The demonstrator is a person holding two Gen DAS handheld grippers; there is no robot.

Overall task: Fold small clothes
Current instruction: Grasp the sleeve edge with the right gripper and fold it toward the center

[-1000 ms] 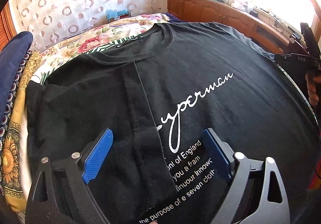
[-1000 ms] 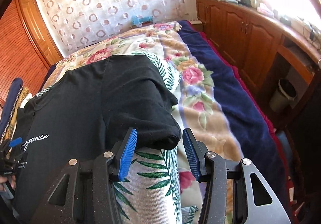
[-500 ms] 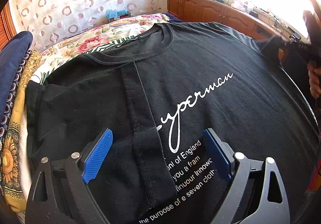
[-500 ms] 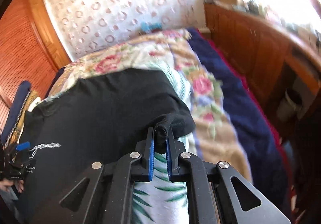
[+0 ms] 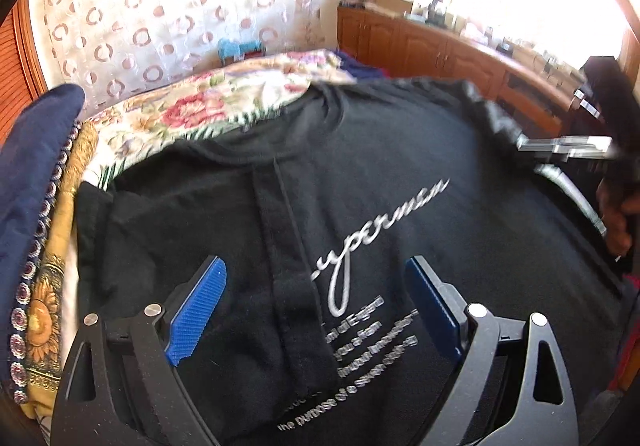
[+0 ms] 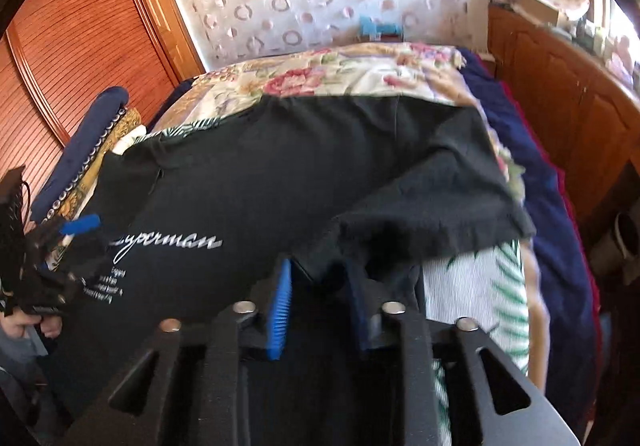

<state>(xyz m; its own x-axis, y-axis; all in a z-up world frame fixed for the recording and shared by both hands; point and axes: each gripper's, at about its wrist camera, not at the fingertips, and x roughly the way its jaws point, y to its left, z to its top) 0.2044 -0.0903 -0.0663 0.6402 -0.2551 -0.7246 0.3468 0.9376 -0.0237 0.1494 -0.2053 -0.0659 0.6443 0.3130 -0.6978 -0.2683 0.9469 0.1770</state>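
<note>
A black T-shirt (image 5: 400, 174) with white script lettering lies chest up on a floral bed cover; its left side is folded in over the chest. My left gripper (image 5: 316, 306) is open just above the folded edge, holding nothing. My right gripper (image 6: 320, 286) is shut on the T-shirt's right sleeve (image 6: 432, 214) and holds it lifted off the bed, pulled in over the shirt. The right gripper also shows blurred at the right edge of the left wrist view (image 5: 568, 146). The left gripper shows at the left edge of the right wrist view (image 6: 60, 242).
The floral bed cover (image 6: 344, 70) spreads behind the shirt, with a navy blanket (image 6: 532, 166) along its right side. A navy pillow (image 5: 32, 166) and a sunflower cloth (image 5: 52, 286) lie left. Wooden cabinets (image 6: 560, 86) stand right, a wooden wardrobe (image 6: 68, 38) left.
My right gripper closed on the sleeve, then lifted it and carried it left over the shirt. My left gripper stayed open and nearly still.
</note>
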